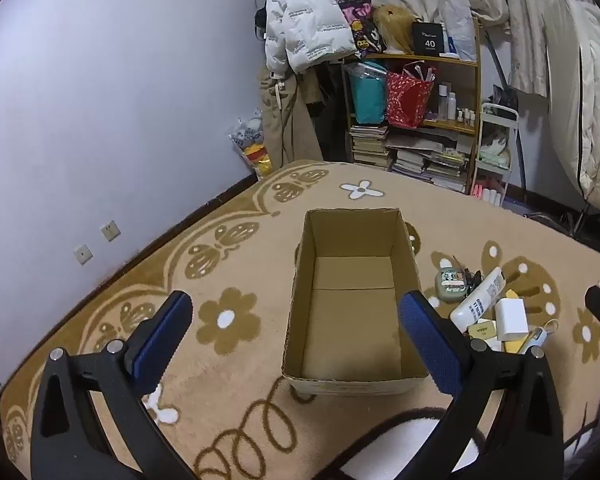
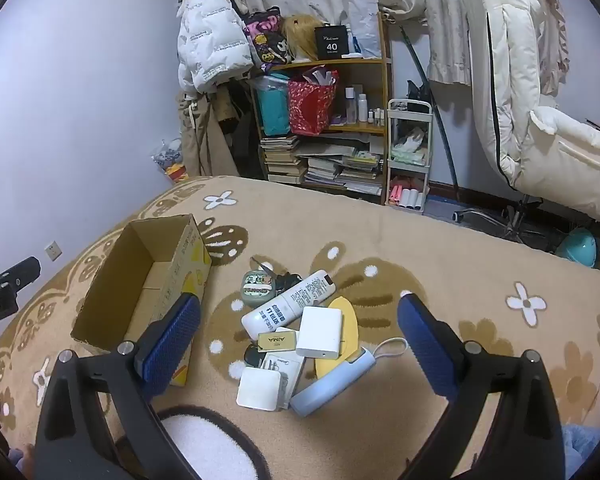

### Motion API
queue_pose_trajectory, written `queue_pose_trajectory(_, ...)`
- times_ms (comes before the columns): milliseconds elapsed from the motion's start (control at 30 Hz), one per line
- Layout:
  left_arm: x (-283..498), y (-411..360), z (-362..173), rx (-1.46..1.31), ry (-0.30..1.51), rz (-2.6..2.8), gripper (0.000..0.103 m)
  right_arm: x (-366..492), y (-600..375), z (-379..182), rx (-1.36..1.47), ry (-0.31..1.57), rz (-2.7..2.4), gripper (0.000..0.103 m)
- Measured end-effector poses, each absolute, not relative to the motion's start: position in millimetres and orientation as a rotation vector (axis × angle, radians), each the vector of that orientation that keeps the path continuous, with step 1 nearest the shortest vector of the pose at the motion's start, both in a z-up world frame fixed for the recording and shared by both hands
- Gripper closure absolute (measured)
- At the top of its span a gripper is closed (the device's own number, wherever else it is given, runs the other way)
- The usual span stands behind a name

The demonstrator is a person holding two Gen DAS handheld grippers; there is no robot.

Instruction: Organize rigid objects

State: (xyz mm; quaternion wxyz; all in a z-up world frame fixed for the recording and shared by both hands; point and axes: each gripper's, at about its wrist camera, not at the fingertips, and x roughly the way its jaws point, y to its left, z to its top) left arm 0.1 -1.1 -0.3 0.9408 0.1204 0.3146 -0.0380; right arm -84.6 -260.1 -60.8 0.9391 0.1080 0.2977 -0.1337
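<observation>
Plainly, the cardboard box (image 1: 351,300) is sitting open and empty on the flower-patterned rug (image 1: 236,240), its long axis running from 6 o'clock to 12 o'clock straight ahead of the left claw (image 1: 296,340), which is hanging above the rug with its jaws spread wide and nothing between them. The right claw (image 2: 300,340) is likewise standing released and empty, and it is hovering directly over the pile of small objects (image 2: 300,336), so the right hand is clearly the nearer one for the first pick.

In the right wrist view, the box is lying at about 10 o'clock from the pile, close beside it but not touching. The white tube (image 2: 288,304) is lying on a diagonal, its capped end pointing toward 2 o'clock and its base toward 8 o'clock. Just below it the white power bank (image 2: 319,332) is resting at the centre, overlapping a yellow oval piece (image 2: 349,320). The pale blue handheld device (image 2: 331,380) is slanting at 5 o'clock, and the white square charger (image 2: 258,388) is sitting at 7 o'clock. The green round tin (image 2: 256,289) is lying at 11 o'clock, and a small gold tag (image 2: 276,340) is lying just left of the power bank.

Judging by this, any pick is probably needing a carry toward 10 o'clock to reach the box.
</observation>
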Motion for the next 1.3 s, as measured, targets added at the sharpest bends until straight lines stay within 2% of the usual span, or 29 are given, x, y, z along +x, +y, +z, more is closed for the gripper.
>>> queue_pose_trajectory(333, 7.6, 7.7, -2.8, 0.181, 0.672, -0.046, 0.000, -81.0, -262.5, -65.4, 0.219, 0.617, -0.281, 0.000)
queue_pose_trajectory(1300, 3.3, -3.2, -2.7, 0.267, 0.650, -0.065, 0.000, -83.5, -262.1, -61.7, 0.209, 0.620, -0.290, 0.000)
